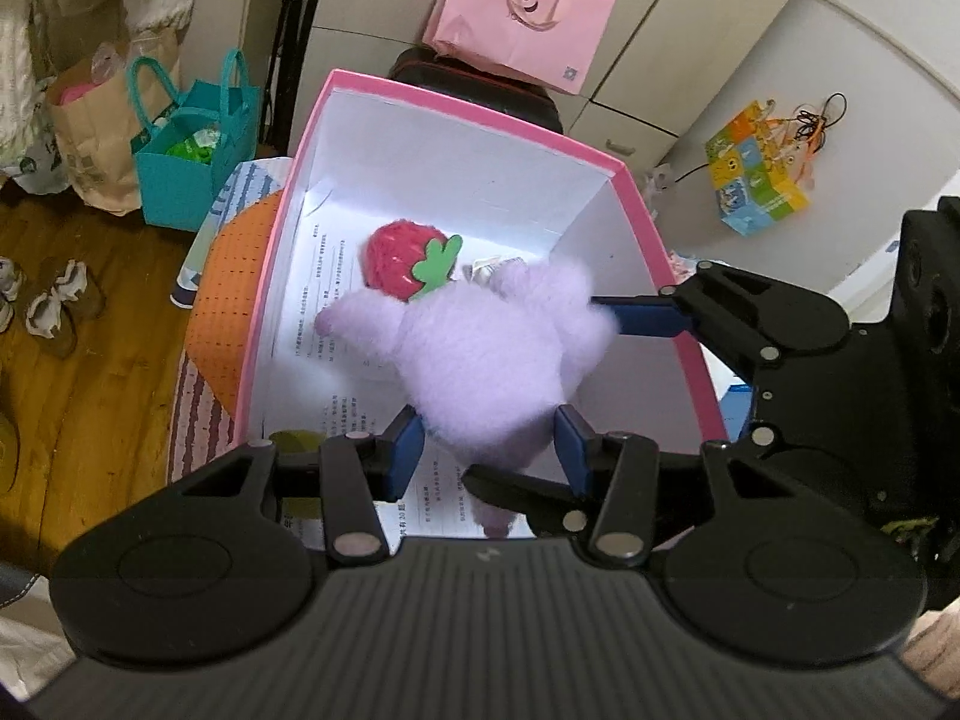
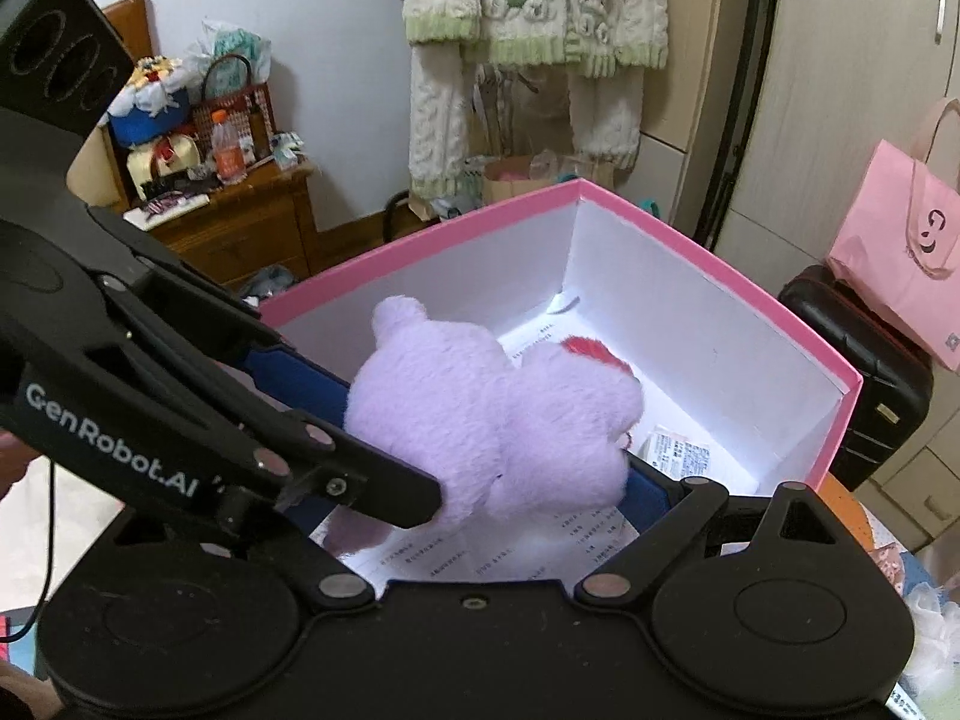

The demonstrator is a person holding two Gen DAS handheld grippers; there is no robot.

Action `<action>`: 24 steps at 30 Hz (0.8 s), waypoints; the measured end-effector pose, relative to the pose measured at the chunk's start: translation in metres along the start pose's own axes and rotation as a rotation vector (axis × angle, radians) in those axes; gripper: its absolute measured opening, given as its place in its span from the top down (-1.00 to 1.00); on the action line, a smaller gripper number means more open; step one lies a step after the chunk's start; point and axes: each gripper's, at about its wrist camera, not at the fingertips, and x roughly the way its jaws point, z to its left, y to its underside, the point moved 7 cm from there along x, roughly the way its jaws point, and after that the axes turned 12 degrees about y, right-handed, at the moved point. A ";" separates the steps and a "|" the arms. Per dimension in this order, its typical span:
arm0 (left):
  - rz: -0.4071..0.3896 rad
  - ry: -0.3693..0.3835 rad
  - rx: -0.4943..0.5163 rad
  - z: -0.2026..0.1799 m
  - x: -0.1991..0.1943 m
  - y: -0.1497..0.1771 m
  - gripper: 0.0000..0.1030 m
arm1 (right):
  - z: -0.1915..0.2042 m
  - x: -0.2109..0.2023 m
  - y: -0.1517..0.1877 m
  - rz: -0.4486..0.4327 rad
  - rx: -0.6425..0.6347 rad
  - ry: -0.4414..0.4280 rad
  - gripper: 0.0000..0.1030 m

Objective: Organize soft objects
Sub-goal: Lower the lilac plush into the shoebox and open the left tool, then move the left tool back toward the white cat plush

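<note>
Lilac plush toy (image 1: 486,360) is hanging over the pink box (image 1: 651,240). Left gripper (image 1: 489,450) is clenching its lower end between blue pads. Right gripper (image 2: 489,438) is squeezing its sides.

A lived-in bedroom, probably: knitted cream-and-green clothes (image 2: 528,6) hang at the top of the frame, a cluttered wooden side table (image 2: 240,222) stands at left, and shopping bags (image 1: 522,18) and shoes (image 1: 57,306) crowd the wooden floor (image 1: 90,390).

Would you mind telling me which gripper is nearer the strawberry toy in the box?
Neither clearly: left gripper and right gripper both clamp the purple plush, with the strawberry toy just beyond it.
</note>
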 end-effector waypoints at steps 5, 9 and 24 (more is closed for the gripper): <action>-0.028 -0.066 0.136 -0.016 -0.011 0.000 -0.19 | 0.003 -0.008 0.006 0.006 -0.027 0.010 -0.86; -0.070 -0.108 0.217 -0.029 -0.030 -0.001 -0.21 | 0.002 -0.024 0.010 -0.005 -0.029 0.030 -0.86; -0.099 -0.029 0.338 -0.100 -0.088 0.026 -0.28 | -0.001 -0.103 0.027 -0.066 -0.040 0.081 -0.86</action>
